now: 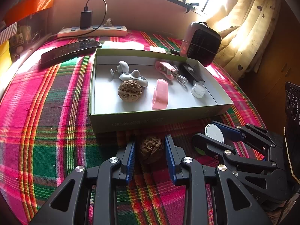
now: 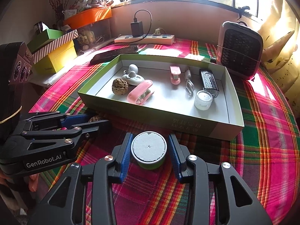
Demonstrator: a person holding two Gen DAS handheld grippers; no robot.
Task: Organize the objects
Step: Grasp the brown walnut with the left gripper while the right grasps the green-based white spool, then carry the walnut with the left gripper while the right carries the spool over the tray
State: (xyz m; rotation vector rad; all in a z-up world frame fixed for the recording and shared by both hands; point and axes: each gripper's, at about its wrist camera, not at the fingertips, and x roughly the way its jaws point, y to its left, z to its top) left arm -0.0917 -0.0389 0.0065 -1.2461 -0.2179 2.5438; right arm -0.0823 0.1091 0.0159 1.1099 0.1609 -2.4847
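Left wrist view: my left tool (image 1: pixel 150 148) sits open around the brown bumpy walnut (image 1: pixel 151 148) at lower middle; I should squeeze gently, centred.

Woven plaid cloth (image 1: pixel 46 131), matt cardboard box (image 1: pixel 150 120), rough wrinkled walnut (image 1: pixel 151 149), glossy phone (image 1: pixel 71 49).

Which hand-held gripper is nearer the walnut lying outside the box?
Left. The left hand-held gripper straddles the walnut with open fingers; the right hand-held gripper sits off to its right, around the green jar.
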